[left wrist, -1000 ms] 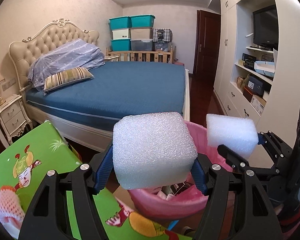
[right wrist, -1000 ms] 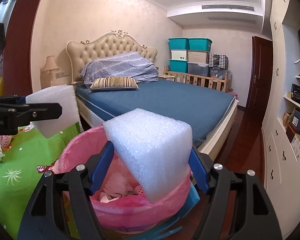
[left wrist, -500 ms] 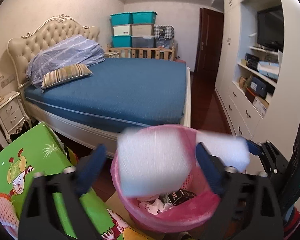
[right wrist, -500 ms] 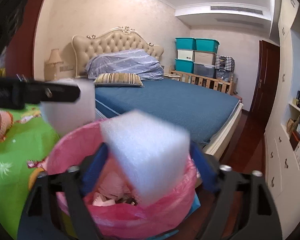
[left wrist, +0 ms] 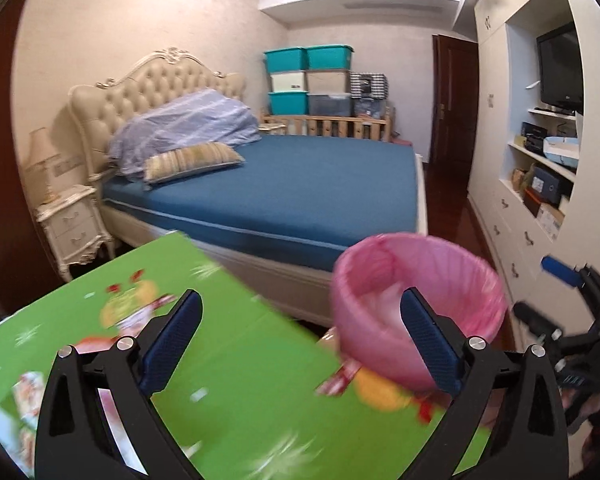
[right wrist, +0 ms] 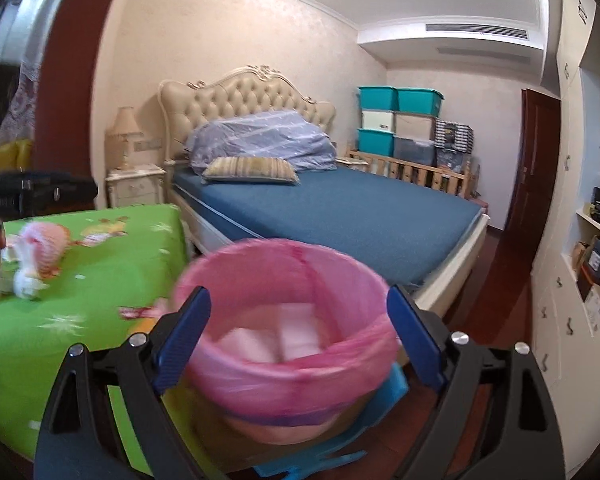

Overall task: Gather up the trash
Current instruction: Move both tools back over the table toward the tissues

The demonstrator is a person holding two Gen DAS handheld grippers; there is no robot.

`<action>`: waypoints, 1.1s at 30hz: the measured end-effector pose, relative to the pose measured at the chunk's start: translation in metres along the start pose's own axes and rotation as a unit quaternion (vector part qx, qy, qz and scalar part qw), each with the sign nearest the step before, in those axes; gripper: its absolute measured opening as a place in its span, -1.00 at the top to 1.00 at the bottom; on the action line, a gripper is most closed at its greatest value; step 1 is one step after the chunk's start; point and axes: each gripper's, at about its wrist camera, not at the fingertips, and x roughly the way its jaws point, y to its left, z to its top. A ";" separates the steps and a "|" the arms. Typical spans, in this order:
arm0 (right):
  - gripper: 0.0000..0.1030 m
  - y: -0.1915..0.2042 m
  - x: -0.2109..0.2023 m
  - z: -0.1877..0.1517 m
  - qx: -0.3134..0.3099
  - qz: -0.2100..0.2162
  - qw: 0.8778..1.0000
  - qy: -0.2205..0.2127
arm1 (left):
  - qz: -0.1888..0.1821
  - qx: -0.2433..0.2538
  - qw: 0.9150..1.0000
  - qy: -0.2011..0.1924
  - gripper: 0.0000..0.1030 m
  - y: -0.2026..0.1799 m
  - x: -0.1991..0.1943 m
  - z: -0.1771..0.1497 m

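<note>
My left fingers (left wrist: 300,340) and right fingers (right wrist: 298,334) spread empty above the pink-lined bin (right wrist: 288,320), 2 foam blocks (right wrist: 276,336) inside (light, squashy, best pinched on flat sides).

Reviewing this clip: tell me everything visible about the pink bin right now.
The bin is a round, open-topped container lined with a thin, glossy pink plastic bag folded over its rim. It stands upright between the green mat and the bed, on something blue that shows beneath it. Inside lie blurred white foam blocks. Both grippers' jaws are open and empty; the right gripper frames the bin without touching it.
</note>
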 end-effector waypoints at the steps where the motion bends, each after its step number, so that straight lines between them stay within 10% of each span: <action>1: -0.72 0.008 -0.005 0.001 0.004 0.008 1.000 -0.003 | 0.010 0.001 1.000 -0.003 -0.83 0.008 -0.012 -0.007; 20: -0.72 0.247 -0.016 -0.001 -0.060 0.192 0.978 0.057 | 0.182 -0.027 0.983 0.006 -0.88 0.157 -0.188 -0.141; 33: -0.72 0.315 0.034 0.014 -0.100 0.168 0.973 0.124 | 0.243 -0.133 0.960 0.042 -0.88 0.255 -0.227 -0.188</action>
